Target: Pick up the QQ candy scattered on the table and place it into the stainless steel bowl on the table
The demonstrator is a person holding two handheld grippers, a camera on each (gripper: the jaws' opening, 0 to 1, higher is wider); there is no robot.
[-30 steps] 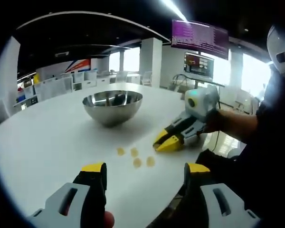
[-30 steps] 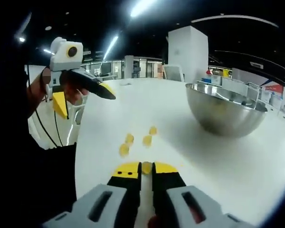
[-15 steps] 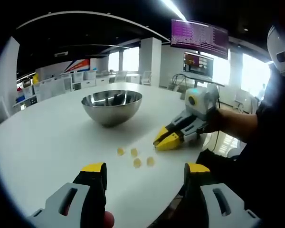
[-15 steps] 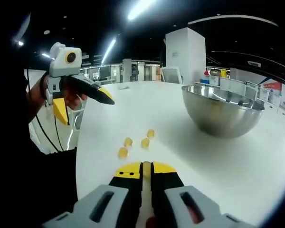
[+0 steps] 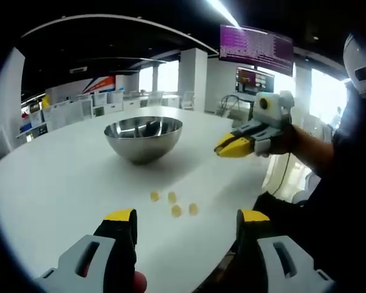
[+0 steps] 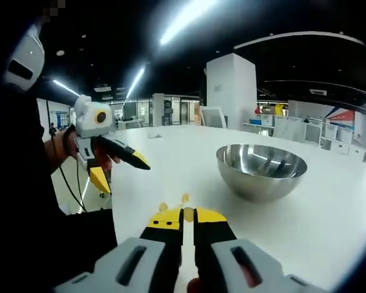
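Observation:
Several yellow QQ candies (image 5: 171, 196) lie loose on the white table, in front of the stainless steel bowl (image 5: 143, 137). My left gripper (image 5: 187, 216) hangs open just short of them, nothing between its jaws. My right gripper (image 5: 233, 147) shows at the right of the left gripper view, raised above the table beside the bowl. In the right gripper view it (image 6: 188, 215) is shut on one yellow candy (image 6: 188, 213), with the bowl (image 6: 261, 168) ahead to the right. The left gripper (image 6: 123, 176) shows there at the left, open, held by a hand.
The round white table (image 5: 55, 183) drops off close behind the candies at the person's side. The person's dark-sleeved arm (image 5: 329, 165) reaches in from the right. Chairs and desks stand far beyond the table.
My right gripper has risen off the table with the candy and moved up and away from the loose candies, level with the bowl. The left gripper has stayed put.

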